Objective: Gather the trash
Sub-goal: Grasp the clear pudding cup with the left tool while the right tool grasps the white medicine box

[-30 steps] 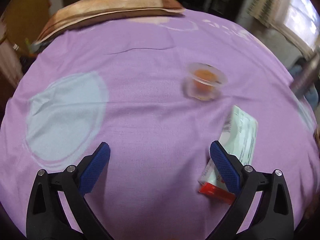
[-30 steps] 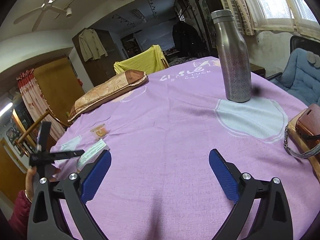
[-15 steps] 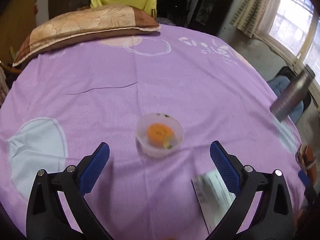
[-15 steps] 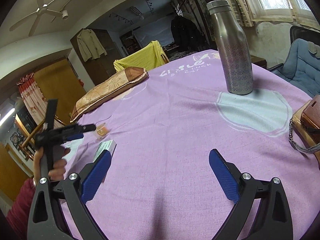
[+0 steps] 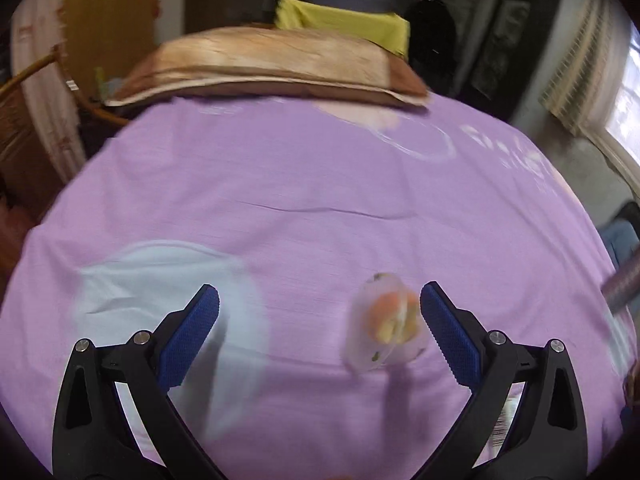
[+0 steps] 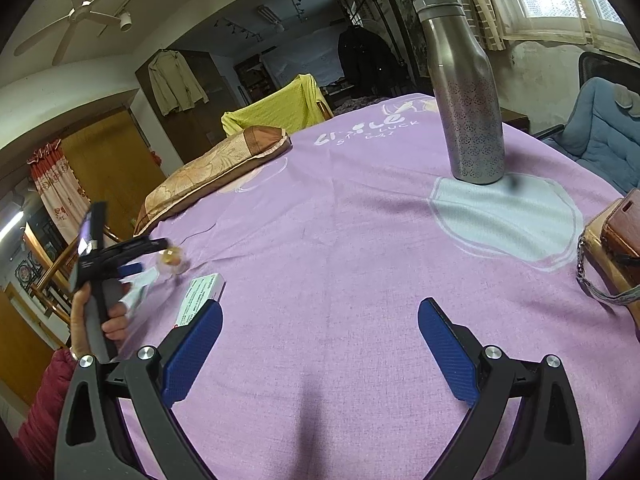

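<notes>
On the purple tablecloth [image 5: 320, 168], the small clear plastic cup [image 5: 386, 322] with orange remains inside lies between the spread fingers of the left gripper [image 5: 320, 320], close to the inner face of its right-hand blue pad [image 5: 448, 340]. Motion blur prevents confirming whether pad and cup are touching. The left gripper is released, its jaws wide apart and holding nothing. Its left-hand pad hangs over a pale blue circle [image 5: 160, 280] printed on the cloth.

From the right wrist view, the same left gripper [image 6: 136, 256] appears at the left table edge, gripped by the person's hand [image 6: 100, 320] (red sleeve at the wrist). The cup [image 6: 172, 260] sits just at its fingertips.

The flat white carton [image 6: 200, 298] with printed text and a red end lies on the cloth near the cup, just beyond the left-hand pad of the right gripper [image 6: 320, 344]. In the left wrist view only a barcoded sliver of the carton [image 5: 502, 428] shows behind the right finger frame.

The right gripper is likewise released, jaws wide, above bare cloth, well apart from both trash items.

Other items on the table:
- Metal bottle [image 6: 464, 92], upright on the edge of a second pale blue circle.
- Brown patterned pillow [image 6: 212, 168] at the far edge, with a yellow-draped chair [image 6: 276, 108] behind it.
- Brown wallet [image 6: 624, 220] with a wrist strap, at the right edge.
</notes>
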`<action>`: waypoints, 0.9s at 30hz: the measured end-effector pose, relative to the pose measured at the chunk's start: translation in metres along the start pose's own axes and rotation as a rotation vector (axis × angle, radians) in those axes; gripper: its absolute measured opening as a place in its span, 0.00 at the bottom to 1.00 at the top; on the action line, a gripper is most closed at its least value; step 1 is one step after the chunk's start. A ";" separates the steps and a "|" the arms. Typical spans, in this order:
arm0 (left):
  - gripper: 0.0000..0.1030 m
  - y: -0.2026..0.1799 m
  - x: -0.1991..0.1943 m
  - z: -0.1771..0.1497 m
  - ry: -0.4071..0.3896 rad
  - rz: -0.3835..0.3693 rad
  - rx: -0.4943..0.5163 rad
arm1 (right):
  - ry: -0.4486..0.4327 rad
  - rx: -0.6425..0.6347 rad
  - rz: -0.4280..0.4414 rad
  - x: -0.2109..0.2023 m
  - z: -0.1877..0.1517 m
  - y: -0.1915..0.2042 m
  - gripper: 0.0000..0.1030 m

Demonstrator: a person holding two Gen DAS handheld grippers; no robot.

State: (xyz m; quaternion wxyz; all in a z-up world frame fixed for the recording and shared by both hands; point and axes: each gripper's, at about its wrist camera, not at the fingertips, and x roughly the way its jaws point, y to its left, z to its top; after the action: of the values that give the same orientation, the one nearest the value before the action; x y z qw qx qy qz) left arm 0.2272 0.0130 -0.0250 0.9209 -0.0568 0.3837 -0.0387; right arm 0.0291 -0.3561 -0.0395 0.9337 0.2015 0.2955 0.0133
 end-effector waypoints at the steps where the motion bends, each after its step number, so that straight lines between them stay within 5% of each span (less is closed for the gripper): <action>1: 0.94 0.007 -0.003 -0.001 -0.007 0.000 -0.016 | 0.001 0.000 0.001 0.000 0.000 0.000 0.94; 7: 0.94 0.019 -0.015 -0.017 0.039 -0.102 -0.049 | 0.027 -0.002 0.000 0.003 -0.001 0.000 0.94; 13: 0.94 -0.002 -0.013 -0.020 0.032 -0.051 0.034 | 0.047 -0.053 -0.038 0.007 -0.001 0.015 0.94; 18: 0.94 0.002 -0.017 -0.019 0.023 -0.065 0.012 | 0.141 -0.176 0.048 0.039 0.002 0.069 0.94; 26: 0.94 0.011 -0.012 -0.015 0.062 -0.094 -0.043 | 0.261 -0.350 0.049 0.103 -0.002 0.144 0.93; 27: 0.94 0.011 -0.011 -0.015 0.067 -0.099 -0.046 | 0.292 -0.350 0.050 0.112 -0.001 0.148 0.86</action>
State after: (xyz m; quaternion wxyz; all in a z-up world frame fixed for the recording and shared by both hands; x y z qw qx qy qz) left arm 0.2092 0.0239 -0.0286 0.9029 -0.0957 0.4118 -0.0773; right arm 0.1350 -0.2037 -0.0452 0.9012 0.0395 0.4156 0.1165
